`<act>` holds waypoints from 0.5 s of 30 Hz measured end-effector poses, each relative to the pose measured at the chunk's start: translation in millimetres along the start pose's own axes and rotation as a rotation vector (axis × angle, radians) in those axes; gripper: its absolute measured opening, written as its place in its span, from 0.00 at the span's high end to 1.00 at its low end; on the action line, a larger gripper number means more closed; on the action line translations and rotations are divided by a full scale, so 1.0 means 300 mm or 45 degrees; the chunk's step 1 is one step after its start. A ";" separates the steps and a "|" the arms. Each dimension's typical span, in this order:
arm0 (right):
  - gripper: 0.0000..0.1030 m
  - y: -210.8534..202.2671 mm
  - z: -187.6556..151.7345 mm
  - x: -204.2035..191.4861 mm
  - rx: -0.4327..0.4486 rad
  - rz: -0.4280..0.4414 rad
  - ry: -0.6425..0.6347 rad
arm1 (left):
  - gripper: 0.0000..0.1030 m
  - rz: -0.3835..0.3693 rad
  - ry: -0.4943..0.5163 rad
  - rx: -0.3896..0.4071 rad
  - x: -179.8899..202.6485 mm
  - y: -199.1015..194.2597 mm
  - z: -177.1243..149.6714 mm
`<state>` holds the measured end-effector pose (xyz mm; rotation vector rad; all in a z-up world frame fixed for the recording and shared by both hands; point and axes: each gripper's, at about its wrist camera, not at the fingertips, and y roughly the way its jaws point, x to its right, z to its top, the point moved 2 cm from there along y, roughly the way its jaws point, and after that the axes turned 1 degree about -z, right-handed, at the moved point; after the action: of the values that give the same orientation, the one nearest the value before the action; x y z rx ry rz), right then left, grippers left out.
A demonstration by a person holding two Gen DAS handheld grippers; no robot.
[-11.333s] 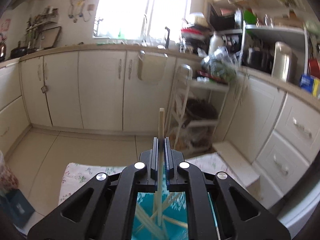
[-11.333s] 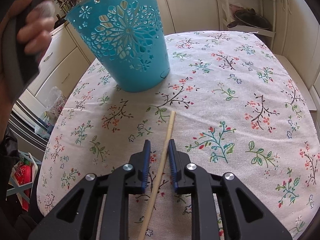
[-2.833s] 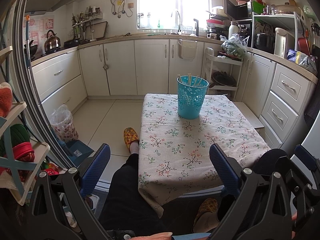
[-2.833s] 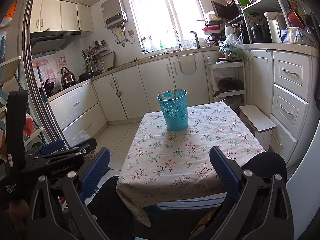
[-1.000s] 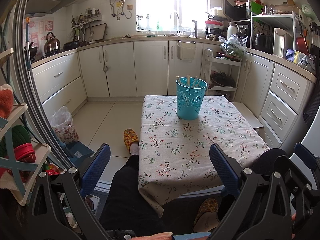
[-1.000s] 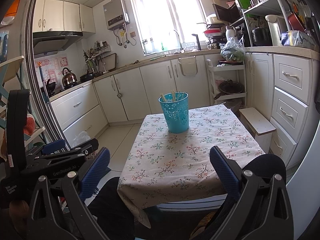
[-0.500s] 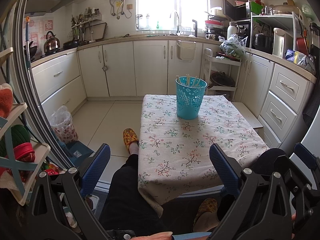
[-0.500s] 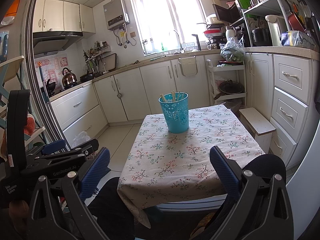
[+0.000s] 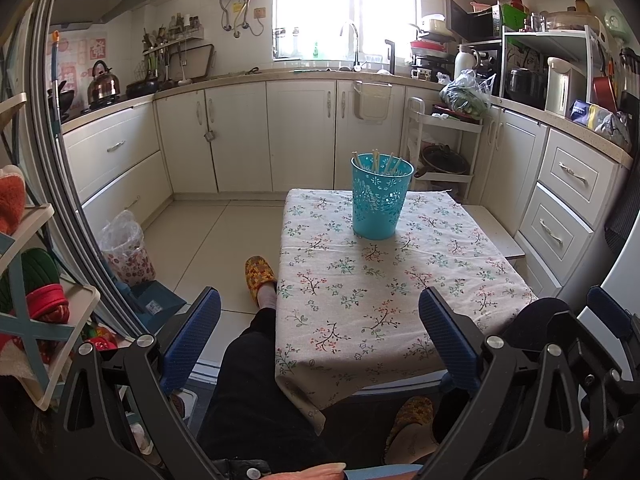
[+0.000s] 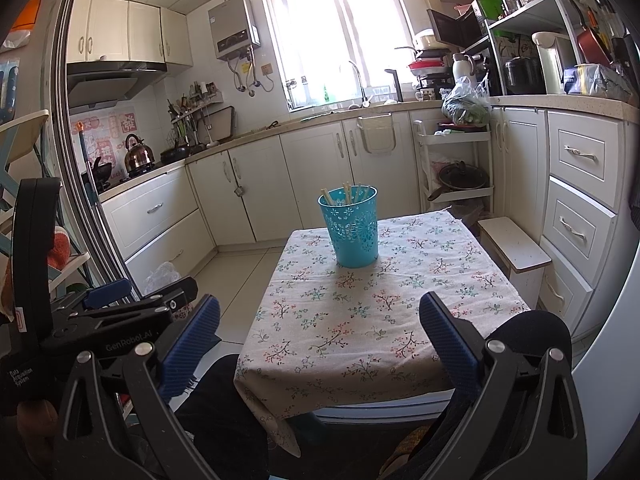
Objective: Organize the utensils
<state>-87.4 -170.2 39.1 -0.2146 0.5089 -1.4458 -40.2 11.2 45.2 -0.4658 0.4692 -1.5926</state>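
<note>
Below, we hold the left claw (image 9: 319,332) with its blue-padded fingers (image 9: 448,336) spread wide and nothing between them, well back from the near edge of the desk (image 9: 360,364). Our right claw (image 10: 318,334) is likewise wide open and empty, held at a similar remove; its own view shows the left claw (image 10: 132,312) low at the left side, seen from the flank. Beyond both claws lies the desk, covered by a floral cloth (image 9: 400,288) that hangs over the near edge and the near left corner. A turquoise perforated basket (image 9: 381,196) stands upright on the cloth close to the far edge, roughly midway between the far corners. Several pale wooden chopsticks (image 9: 376,161) stand inside it, their tips rising just above the rim and leaning at differing angles; how many there are we cannot tell. Our dark-trousered legs (image 9: 256,376) reach under the near edge, and a yellow slipper (image 9: 259,274) rests on the tiled floor just beside the left edge. White cabinets (image 9: 240,136) line the kitchen walls behind.
</note>
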 end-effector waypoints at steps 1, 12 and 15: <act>0.07 0.000 -0.001 0.000 0.001 0.000 0.000 | 0.07 -0.001 0.000 0.000 0.000 0.000 0.000; 0.07 -0.006 0.033 0.010 0.009 0.007 -0.012 | 0.07 0.000 -0.001 0.003 0.005 0.003 0.005; 0.07 -0.010 0.026 0.011 0.010 0.008 -0.014 | 0.07 0.000 0.000 0.004 0.008 0.005 0.006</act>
<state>-86.5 -175.1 46.6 -0.2147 0.4945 -1.4392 -38.1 8.7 45.9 -0.4632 0.4669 -1.5931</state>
